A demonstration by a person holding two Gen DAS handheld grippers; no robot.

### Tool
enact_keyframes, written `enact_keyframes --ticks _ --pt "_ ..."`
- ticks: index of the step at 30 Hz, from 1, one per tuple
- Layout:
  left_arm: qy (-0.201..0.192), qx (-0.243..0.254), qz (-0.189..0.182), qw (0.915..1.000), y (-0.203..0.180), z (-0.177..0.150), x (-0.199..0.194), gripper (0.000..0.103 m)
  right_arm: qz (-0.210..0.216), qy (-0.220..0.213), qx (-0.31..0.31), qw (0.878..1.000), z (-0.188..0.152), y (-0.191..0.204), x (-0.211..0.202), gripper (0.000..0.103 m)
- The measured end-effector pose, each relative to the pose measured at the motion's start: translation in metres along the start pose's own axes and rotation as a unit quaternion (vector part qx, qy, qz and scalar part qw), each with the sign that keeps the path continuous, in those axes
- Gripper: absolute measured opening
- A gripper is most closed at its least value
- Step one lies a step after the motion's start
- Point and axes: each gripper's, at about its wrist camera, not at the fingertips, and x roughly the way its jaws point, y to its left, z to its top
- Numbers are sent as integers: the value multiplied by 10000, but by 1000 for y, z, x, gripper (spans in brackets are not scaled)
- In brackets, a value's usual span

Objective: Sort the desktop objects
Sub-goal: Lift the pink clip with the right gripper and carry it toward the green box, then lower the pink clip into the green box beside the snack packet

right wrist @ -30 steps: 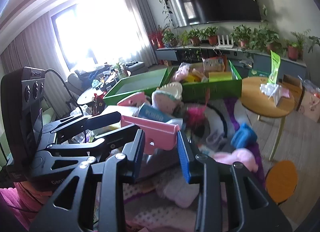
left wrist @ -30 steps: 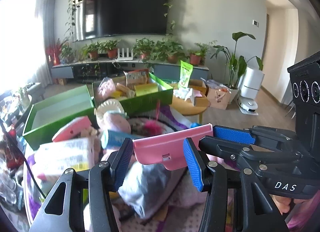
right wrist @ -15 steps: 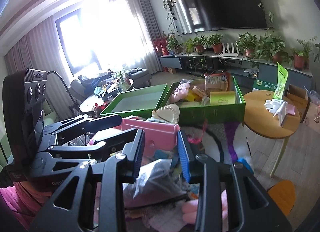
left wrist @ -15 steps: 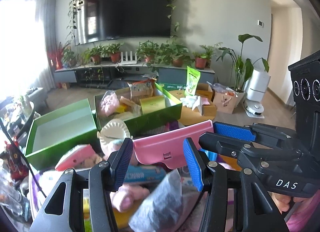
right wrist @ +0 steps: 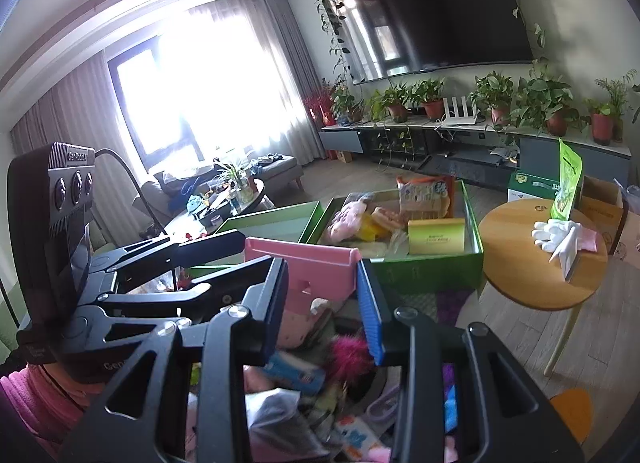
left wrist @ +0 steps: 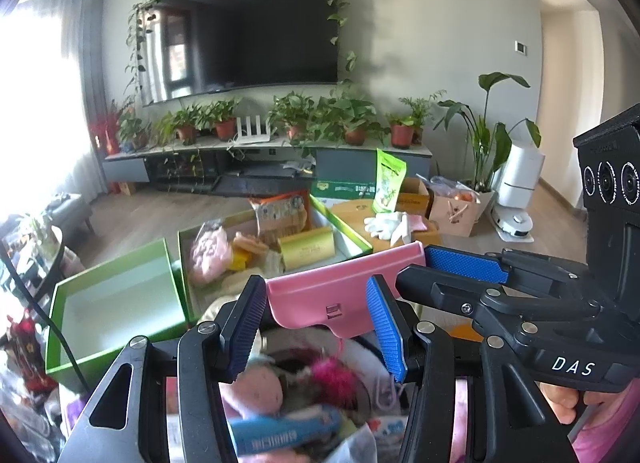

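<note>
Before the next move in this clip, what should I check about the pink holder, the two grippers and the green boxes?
1. Left gripper has a hold on the pink holder: ok, its jaws are closed on one end.
2. Right gripper has a firm hold: cannot tell. The holder sits between its jaws, which have just been opening.
3. Empty green box has room: ok, its floor is bare.
4. Filled green box has room: not ok, it is crowded with packets.
5. Holder is clear of the pile below: cannot tell, the pile is blurred.
</note>
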Motion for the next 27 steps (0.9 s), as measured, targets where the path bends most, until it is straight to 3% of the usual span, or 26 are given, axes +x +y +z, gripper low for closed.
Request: enact_keyframes --ticks 27 --pt "395 -60 -85 9992 30 61 127 53 46 27 330 9994 59 -87 90 36"
